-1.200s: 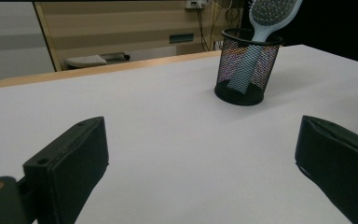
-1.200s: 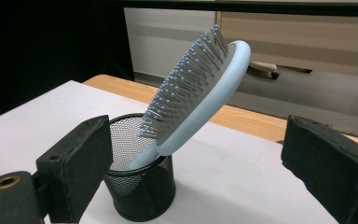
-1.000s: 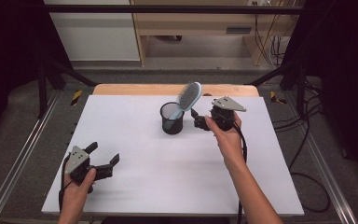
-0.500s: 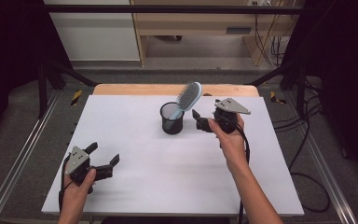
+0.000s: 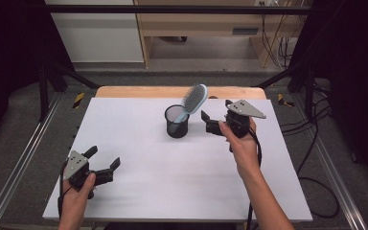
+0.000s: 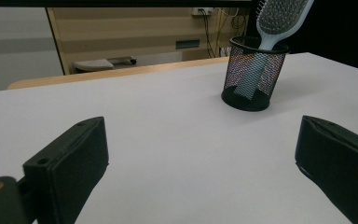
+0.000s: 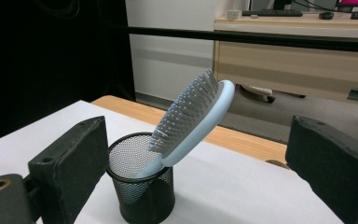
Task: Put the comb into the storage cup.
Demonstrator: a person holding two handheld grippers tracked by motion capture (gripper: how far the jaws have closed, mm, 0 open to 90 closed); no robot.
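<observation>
A black mesh cup (image 5: 177,121) (image 6: 252,73) (image 7: 141,186) stands on the white table toward the back middle. A light blue hairbrush (image 5: 193,100) (image 6: 274,23) (image 7: 194,120) rests handle-down in it, head leaning up to the right. My right gripper (image 5: 210,121) hovers just right of the cup, open, jaws empty and pointing at it. My left gripper (image 5: 103,159) sits low at the table's front left, open and empty, far from the cup.
The white table top (image 5: 182,177) has a wooden strip (image 5: 124,91) along its far edge. Metal rails (image 5: 19,167) flank the table. Cables (image 5: 316,158) trail on the floor to the right. Wooden furniture (image 5: 206,24) stands behind.
My right gripper has drawn back slightly to the right, away from the cup and brush. The left gripper has not moved.
</observation>
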